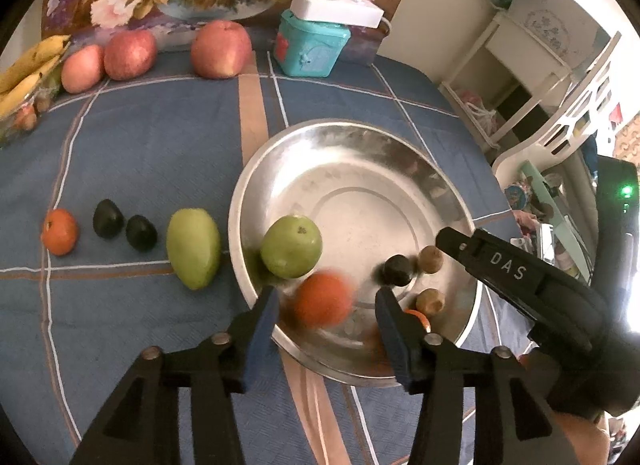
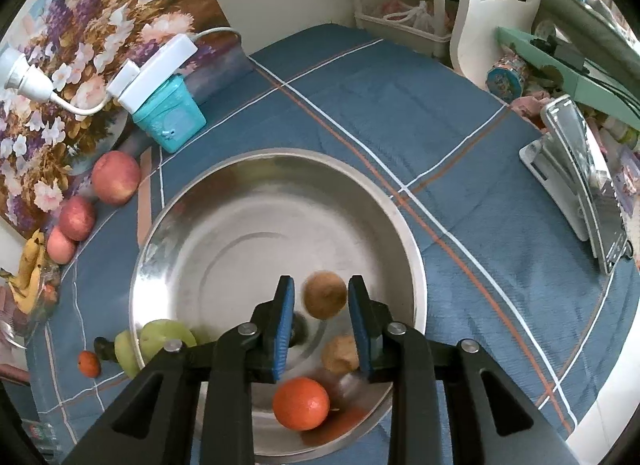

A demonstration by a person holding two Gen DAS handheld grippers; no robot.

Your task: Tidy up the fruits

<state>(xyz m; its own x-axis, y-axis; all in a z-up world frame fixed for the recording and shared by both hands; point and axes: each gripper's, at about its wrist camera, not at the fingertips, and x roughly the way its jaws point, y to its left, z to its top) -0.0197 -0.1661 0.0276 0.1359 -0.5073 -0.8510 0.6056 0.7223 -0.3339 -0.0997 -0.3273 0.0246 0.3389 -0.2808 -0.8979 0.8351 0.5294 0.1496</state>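
Note:
A steel bowl [image 1: 400, 153] on the blue cloth holds a green guava [image 1: 291, 246], a blurred orange [image 1: 323, 299], a dark avocado [image 1: 397, 270] and two brown kiwis [image 1: 430, 259]. My left gripper [image 1: 326, 319] is open, its pads either side of the orange, not touching. In the right wrist view, my right gripper [image 2: 322, 323] is open over the bowl [image 2: 240, 177], with a kiwi [image 2: 325, 294] between its pads, a second kiwi [image 2: 341, 353] and an orange [image 2: 301, 403] below. Left of the bowl lie a green mango [image 1: 193, 247], two avocados [image 1: 108, 218] and an orange [image 1: 60, 231].
Three red apples [image 1: 221, 48] and bananas [image 1: 28, 69] sit at the far edge by a floral picture. A teal box [image 1: 310, 47] with a white power strip stands behind the bowl. A white chair [image 2: 492, 5] and a metal stand [image 2: 580, 169] are to the right.

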